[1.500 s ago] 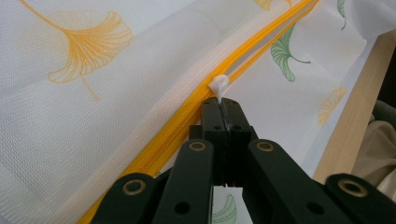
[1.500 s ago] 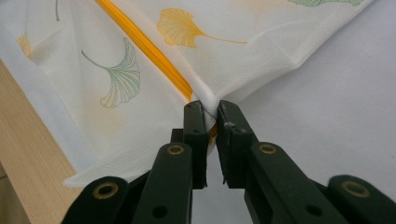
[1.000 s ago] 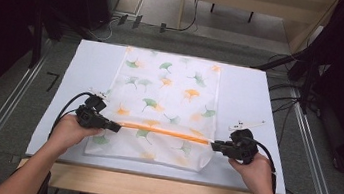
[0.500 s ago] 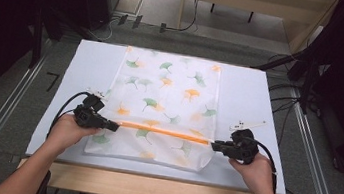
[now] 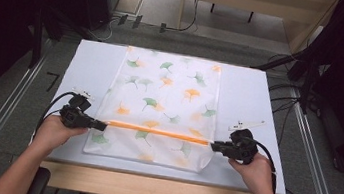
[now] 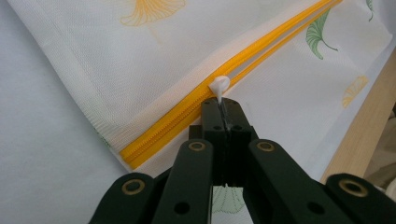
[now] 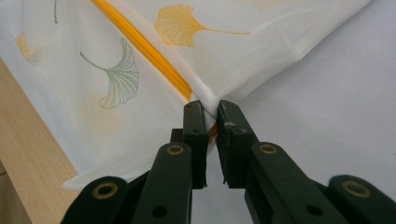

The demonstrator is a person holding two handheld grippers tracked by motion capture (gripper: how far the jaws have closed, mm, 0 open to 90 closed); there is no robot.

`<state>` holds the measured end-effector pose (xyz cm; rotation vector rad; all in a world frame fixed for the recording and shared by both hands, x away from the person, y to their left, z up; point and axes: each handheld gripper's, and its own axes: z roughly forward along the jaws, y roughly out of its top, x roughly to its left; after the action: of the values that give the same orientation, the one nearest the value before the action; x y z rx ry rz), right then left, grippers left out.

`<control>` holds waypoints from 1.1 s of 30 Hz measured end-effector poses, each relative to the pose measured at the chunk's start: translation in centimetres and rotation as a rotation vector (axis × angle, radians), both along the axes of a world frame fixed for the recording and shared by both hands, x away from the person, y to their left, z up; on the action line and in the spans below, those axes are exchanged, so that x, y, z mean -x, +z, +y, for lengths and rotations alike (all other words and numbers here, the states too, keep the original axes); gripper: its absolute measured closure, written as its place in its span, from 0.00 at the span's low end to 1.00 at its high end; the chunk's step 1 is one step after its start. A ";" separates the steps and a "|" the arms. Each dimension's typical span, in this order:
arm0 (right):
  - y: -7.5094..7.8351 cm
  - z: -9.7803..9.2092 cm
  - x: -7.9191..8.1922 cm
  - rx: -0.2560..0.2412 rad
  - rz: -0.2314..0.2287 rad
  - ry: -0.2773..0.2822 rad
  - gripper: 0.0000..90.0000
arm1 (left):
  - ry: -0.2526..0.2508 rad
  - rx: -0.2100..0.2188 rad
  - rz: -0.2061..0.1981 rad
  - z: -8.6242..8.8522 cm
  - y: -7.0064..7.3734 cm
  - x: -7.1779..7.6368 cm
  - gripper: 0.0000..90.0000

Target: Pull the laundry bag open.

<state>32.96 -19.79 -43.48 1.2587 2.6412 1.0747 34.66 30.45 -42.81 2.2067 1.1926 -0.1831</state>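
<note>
The bench (image 5: 256, 95) carries a white mesh bag (image 5: 170, 92) printed with ginkgo leaves, lying flat from the far edge to the near edge, midway between the side edges. Its orange zipper (image 5: 158, 131) runs across near the near edge. The right gripper (image 7: 211, 122) pinches the bag's corner at the zipper's end, its jaws narrow with bunched mesh between them. The left gripper (image 6: 224, 109) clamps the small white zipper pull (image 6: 218, 85), jaws pressed together on its tab. The likely risks: the thin tab slips out if the pull is angled off the zipper line, or the mesh tears free of the right jaws, letting the bag bunch and the slider jam.
</note>
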 end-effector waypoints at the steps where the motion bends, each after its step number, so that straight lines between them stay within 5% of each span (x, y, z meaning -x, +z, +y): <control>1: 0.0 0.0 0.0 0.001 0.000 -0.001 0.94 | 0.001 0.000 -0.002 0.0 0.0 0.0 1.00; 33: 0.0 -0.1 -0.1 0.002 -0.001 0.001 0.94 | 0.016 0.014 0.006 0.9 0.2 0.1 1.00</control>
<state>33.03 -19.92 -43.51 1.2564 2.6419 1.0724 34.60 31.36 -42.61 2.1848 1.2088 -0.1914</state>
